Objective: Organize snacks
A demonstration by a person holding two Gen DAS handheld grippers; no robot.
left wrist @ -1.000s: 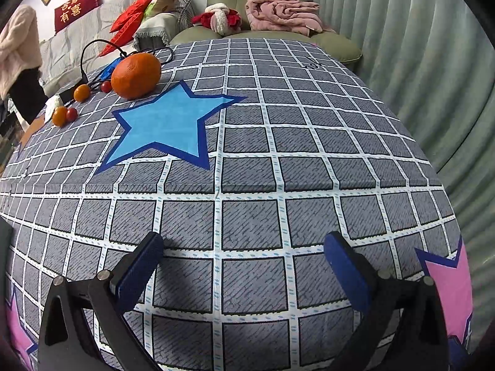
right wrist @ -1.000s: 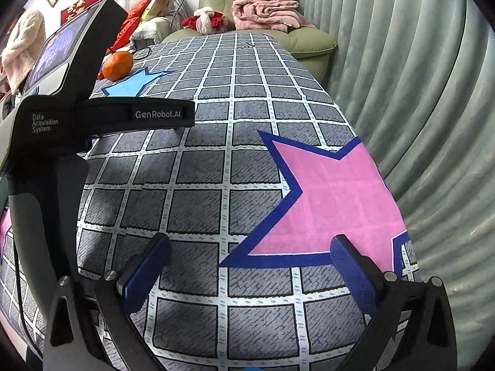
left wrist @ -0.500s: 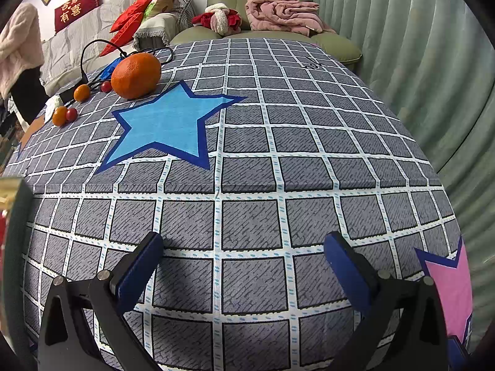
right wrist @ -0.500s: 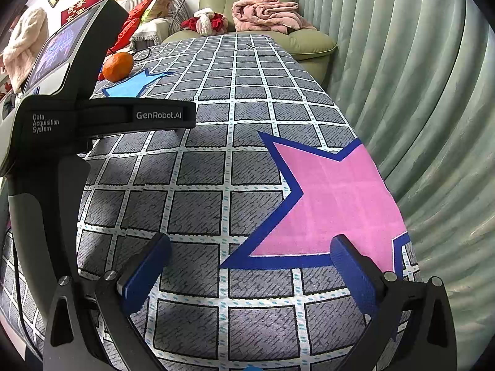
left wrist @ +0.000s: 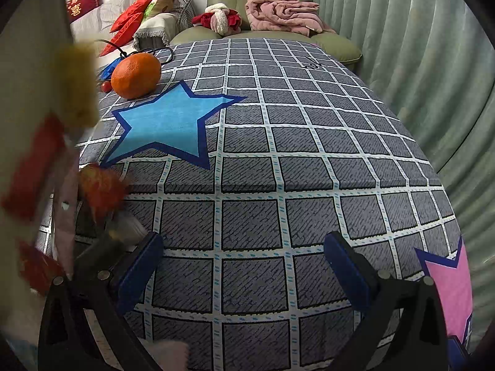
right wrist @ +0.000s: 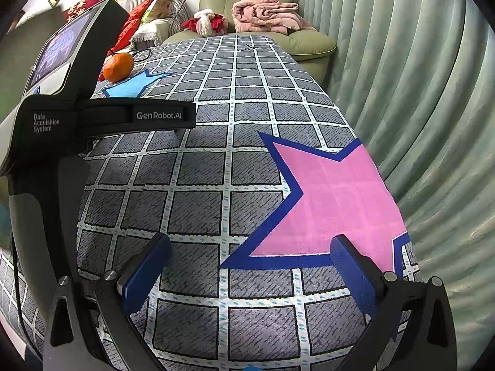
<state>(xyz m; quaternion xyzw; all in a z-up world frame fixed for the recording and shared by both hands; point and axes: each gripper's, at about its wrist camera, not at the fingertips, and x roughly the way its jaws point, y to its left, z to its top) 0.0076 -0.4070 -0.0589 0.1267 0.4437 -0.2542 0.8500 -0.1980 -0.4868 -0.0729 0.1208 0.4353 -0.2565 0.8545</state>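
Two grippers wait, a blurred snack packet at the left

Both grippers hover empty over the grey checked cloth-covered bench: the left gripper and the right gripper each have blue-padded fingers spread wide. A blurred, pale packet with red and yellow print fills the left edge of the left wrist view, just beside that gripper's left finger. It is probably light, crinkly and slippery; pinching a flat sealed edge seems safest. A round orange fruit sits well apart, touching the blue star's tip.
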